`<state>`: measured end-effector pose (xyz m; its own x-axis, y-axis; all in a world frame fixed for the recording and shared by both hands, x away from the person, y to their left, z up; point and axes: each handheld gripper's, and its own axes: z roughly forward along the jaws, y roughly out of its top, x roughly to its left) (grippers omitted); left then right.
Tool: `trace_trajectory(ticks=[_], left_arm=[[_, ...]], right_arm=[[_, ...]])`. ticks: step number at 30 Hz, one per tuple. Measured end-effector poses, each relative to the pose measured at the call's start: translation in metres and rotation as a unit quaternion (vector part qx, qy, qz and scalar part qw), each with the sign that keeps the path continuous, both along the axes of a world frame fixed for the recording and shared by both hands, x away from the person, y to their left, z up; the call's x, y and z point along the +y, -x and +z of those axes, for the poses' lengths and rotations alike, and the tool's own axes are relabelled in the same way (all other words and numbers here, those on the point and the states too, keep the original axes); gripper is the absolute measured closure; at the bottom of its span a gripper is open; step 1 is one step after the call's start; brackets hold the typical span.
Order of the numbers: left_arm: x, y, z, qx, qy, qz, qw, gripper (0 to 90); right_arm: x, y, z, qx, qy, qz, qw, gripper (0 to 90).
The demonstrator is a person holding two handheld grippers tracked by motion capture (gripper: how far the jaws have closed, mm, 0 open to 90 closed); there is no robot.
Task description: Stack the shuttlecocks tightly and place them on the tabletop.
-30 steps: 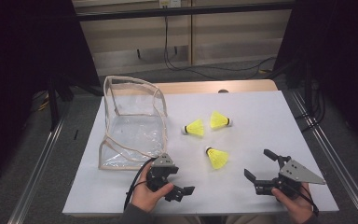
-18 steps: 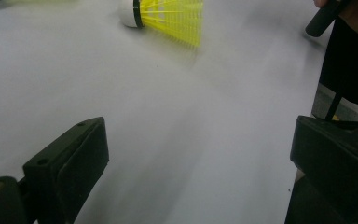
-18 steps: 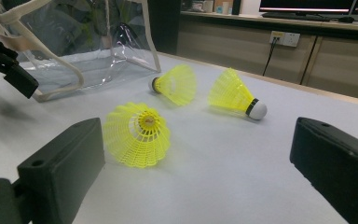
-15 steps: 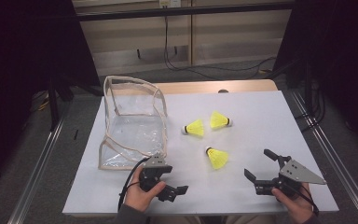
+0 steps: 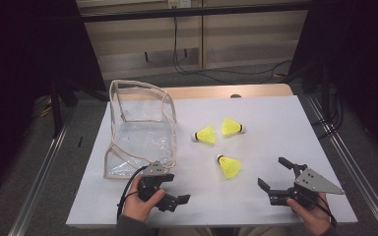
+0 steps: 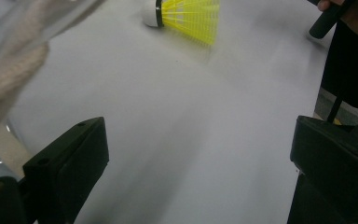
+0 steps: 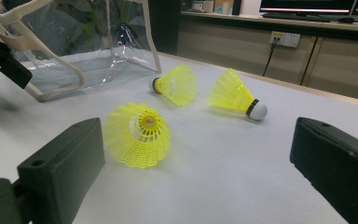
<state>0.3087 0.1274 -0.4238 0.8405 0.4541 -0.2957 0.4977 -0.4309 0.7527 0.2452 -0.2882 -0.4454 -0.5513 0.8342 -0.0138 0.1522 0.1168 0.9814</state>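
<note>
Three yellow shuttlecocks lie on the white table: two close together (image 5: 206,134) (image 5: 232,127) and one nearer me (image 5: 229,165). A clear plastic bag (image 5: 140,125) with beige trim stands at the left. My left gripper (image 5: 173,191) is open beside the bag's front corner, jaws pointing right. In its own view the left gripper (image 6: 200,154) is empty, with a shuttlecock (image 6: 186,14) far ahead. My right gripper (image 5: 273,173) is open at the front right. In its own view the right gripper (image 7: 200,158) faces the near shuttlecock (image 7: 137,135), just ahead of its left jaw.
The white table top (image 5: 275,123) ends close behind both hands at the front edge. Metal rails run along both sides of the table (image 5: 354,172). The bag's trim (image 6: 14,65) sits close to the left gripper's left jaw. Bare table lies between the grippers.
The left gripper has slid a little toward the front edge and left, staying open. The right gripper and the shuttlecocks have not moved.
</note>
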Motion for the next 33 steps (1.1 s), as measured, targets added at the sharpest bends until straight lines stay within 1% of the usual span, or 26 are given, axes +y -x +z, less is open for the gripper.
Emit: trace_trajectory(ticks=[6,9,10,15,17,19,31,33], left_arm=[[0.009,-0.001,0.001,-0.003,0.005,0.007,1.0,4.3],[0.011,-0.001,0.002,-0.006,0.002,0.006,1.0,4.3],[0.013,-0.001,0.002,-0.009,0.002,0.009,0.9999,4.3],[0.018,-0.001,0.002,-0.009,0.004,0.012,0.9999,4.3],[0.021,-0.001,0.003,-0.01,0.001,0.012,0.9999,4.3],[0.022,-0.001,0.003,-0.009,0.002,0.013,0.9999,4.3],[0.026,0.002,0.004,-0.018,0.001,0.015,0.9997,4.3],[0.028,0.003,0.006,-0.02,0.008,0.021,0.9995,4.3]], right_arm=[[-0.001,0.0,0.0,-0.001,0.0,-0.001,1.0,2.4],[0.0,0.0,0.0,-0.002,0.001,-0.001,1.0,2.4],[0.0,0.0,0.0,-0.002,0.001,0.0,1.0,2.4],[0.0,0.0,0.0,0.0,0.001,-0.001,1.0,2.4],[0.0,0.0,0.0,0.0,0.001,-0.001,1.0,2.4],[0.0,0.0,0.0,0.0,0.0,-0.001,1.0,2.4],[0.0,0.0,0.0,0.0,0.0,-0.001,1.0,2.4],[0.0,0.0,0.0,0.0,0.0,-0.001,1.0,2.4]])
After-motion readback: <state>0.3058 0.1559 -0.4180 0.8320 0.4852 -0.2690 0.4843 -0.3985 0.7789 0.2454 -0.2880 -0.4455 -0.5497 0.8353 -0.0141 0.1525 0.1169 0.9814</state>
